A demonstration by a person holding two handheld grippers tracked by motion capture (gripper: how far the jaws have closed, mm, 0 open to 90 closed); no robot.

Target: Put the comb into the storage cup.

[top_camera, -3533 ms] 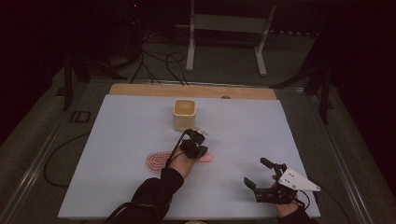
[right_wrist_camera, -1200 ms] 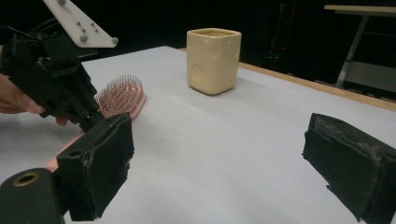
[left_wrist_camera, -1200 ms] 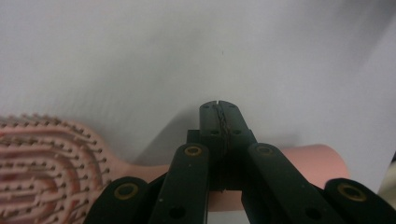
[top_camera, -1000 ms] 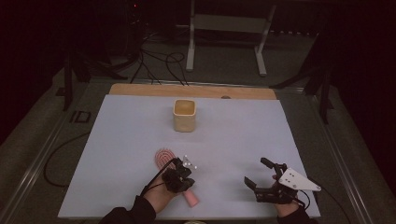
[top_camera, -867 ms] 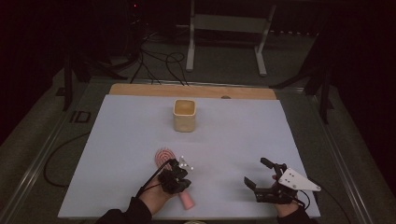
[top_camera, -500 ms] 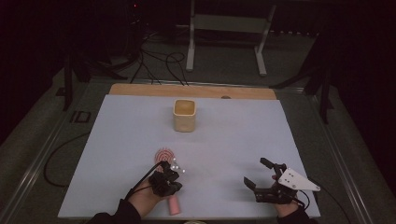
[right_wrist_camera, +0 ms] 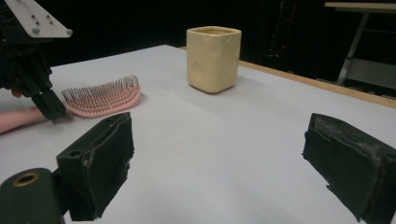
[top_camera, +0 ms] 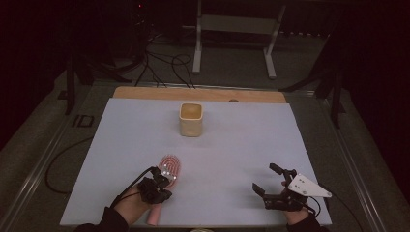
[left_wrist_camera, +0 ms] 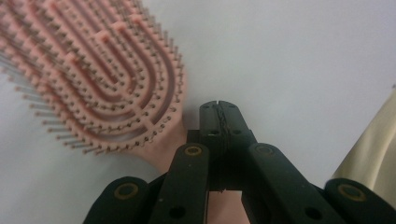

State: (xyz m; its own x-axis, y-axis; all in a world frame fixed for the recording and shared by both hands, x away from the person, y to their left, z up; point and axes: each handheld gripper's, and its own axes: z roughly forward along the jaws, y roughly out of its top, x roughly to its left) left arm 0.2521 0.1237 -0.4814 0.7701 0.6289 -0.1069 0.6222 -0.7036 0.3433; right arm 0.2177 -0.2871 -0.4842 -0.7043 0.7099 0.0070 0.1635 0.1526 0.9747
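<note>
Left gripper clamped on the neck of a pink plastic hairbrush at the table's near edge.

High view: the pink oval plastic hairbrush (top_camera: 167,175) lies bristles-up on the pale blue-white table cover (top_camera: 241,145), its head pointing away from the person and its handle running back under the left gripper (top_camera: 162,180), which sits over the neck; the right gripper (top_camera: 269,182) rests well apart at the near right with its jaws spread and nothing between them, and a cream square ceramic cup (top_camera: 191,119) stands farther back, near the middle. Left gripper view: the black jaws are pressed together at the neck of the brush (left_wrist_camera: 98,79), whose head fans out up and to the left. Right gripper view: the jaws stand wide apart, the brush (right_wrist_camera: 102,99) lying flat at far left beside the left gripper (right_wrist_camera: 49,109), the cup (right_wrist_camera: 213,58) upright beyond.
</note>
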